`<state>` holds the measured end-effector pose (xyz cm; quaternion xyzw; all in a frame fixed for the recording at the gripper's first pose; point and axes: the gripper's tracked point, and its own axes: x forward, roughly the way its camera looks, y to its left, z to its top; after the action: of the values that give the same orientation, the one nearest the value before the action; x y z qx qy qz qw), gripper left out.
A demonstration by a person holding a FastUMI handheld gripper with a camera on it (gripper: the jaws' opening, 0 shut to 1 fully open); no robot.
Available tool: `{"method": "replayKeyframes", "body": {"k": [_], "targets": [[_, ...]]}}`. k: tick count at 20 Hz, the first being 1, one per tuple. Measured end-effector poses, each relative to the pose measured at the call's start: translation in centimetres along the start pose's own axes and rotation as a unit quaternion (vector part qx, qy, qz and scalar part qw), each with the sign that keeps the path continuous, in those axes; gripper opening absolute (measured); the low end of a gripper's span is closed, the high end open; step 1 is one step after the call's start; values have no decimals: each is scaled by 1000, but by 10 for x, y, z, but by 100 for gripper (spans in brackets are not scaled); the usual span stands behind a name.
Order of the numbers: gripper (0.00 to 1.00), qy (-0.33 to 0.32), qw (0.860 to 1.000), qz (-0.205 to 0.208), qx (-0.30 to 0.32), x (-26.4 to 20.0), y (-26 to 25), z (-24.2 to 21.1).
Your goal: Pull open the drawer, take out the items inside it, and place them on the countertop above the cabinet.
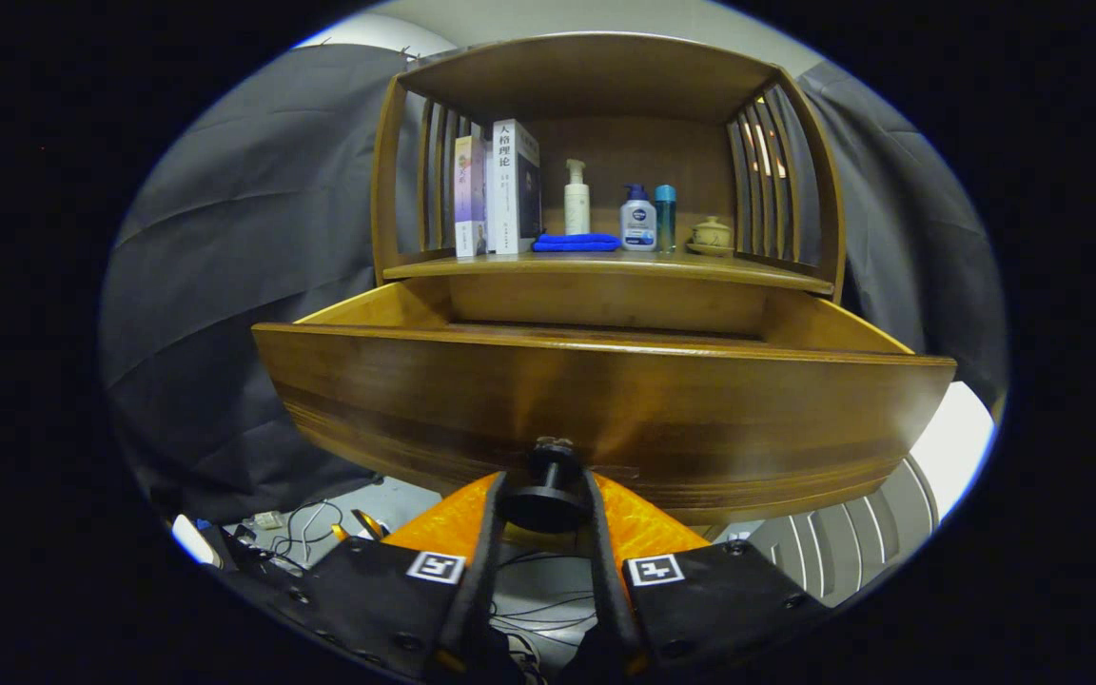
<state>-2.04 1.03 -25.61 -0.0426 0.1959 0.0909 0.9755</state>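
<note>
Wooden drawer [605,400] pulled open at twelve o'clock of the gripper [548,490], its dark round knob [548,499] clamped between both fingers, narrow gap, countertop [605,268] above with books [499,187], bottles [638,217], blue cloth [577,243]

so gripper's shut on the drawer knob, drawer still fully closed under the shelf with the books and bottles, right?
Not quite. The gripper is shut on the knob, but the drawer is already pulled out: the gripper view shows its front panel well forward of the shelf holding the books and bottles.
</note>
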Motion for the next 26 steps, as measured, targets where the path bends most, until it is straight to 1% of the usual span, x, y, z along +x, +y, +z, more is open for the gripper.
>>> {"method": "replayKeyframes", "body": {"k": [1,6,9,12,15,17,20,22,24,26], "targets": [[53,-1,1000,7,-1,-6,0,4],[81,-12,1000,6,-3,-37,-13,24],[97,-19,1000,13,-4,-55,-17,44],[97,-30,999,26,-3,-64,-21,71],[97,-39,999,16,-9,-62,-37,106],[97,-33,999,9,-12,-54,-47,125],[97,8,1000,8,-3,-28,-54,144],[97,28,999,33,17,-8,-44,155],[97,70,996,50,33,16,-37,152],[98,112,992,54,34,41,-35,148]]}}
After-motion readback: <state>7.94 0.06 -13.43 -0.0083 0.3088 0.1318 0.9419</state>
